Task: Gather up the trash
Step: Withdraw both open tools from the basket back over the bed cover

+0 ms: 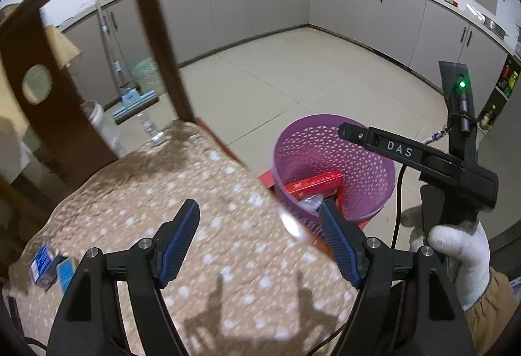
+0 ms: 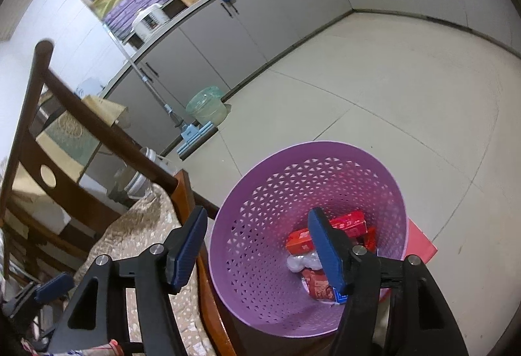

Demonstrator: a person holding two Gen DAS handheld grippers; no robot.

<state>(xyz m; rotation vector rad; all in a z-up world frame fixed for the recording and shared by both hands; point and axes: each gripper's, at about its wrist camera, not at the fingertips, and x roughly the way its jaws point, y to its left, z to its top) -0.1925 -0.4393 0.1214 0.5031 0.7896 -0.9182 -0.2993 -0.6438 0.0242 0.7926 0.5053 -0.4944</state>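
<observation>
My left gripper (image 1: 260, 239) stands open and empty above a chair seat covered by a brown dotted cushion (image 1: 182, 193). A small blue box (image 1: 45, 265) lies on the cushion at its left edge. A purple perforated basket (image 1: 312, 154) stands on the floor right of the chair, with red boxes (image 1: 316, 183) inside. A white-gloved hand (image 1: 462, 252) holds the right gripper above the basket's rim. In the right wrist view my right gripper (image 2: 257, 248) is open and empty over the basket (image 2: 260, 225). Red boxes (image 2: 345, 221) and a crumpled clear wrapper (image 2: 301, 261) lie at its bottom.
The chair's dark wooden back (image 1: 159, 47) rises behind the cushion. A mop (image 1: 130, 102), a green bin (image 2: 206, 105) and a white jar (image 1: 94, 118) stand near grey cabinets (image 1: 260, 7). A red mat (image 2: 420, 245) lies under the basket. Tiled floor (image 2: 390, 95) stretches beyond.
</observation>
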